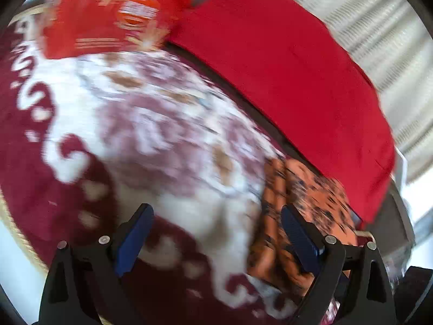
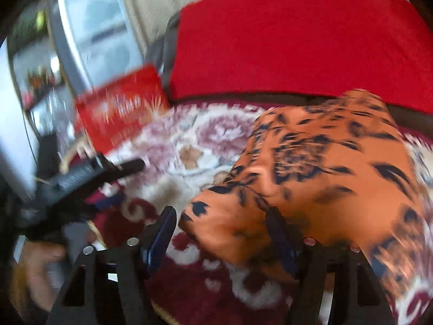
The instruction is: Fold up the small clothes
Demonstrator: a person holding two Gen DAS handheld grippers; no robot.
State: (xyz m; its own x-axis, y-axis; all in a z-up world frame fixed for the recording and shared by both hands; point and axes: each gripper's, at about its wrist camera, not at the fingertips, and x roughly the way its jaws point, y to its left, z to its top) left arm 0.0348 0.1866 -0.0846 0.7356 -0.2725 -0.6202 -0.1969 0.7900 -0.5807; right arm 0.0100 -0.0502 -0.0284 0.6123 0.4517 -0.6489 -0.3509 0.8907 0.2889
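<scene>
both the left gripper [image 1: 216, 241] and right gripper [image 2: 224, 241] stand with jaws apart, gripping nothing, the orange printed cloth [image 2: 324, 168] at lower right on the rug [image 1: 151, 124].

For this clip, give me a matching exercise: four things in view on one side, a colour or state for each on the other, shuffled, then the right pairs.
Things:
1. Orange cloth with black leaf print
2. Plain cloth draped over the long seat
3. Floral carpet
4. Right hand-held gripper

Colour or state:
A. Maroon and cream
B. Jaws apart, pads off the fabric
C. Bright red, no pattern
D. Lying bunched on the floor covering

Pairs: 1-D, 2-C, 3-A, 4-B
</scene>
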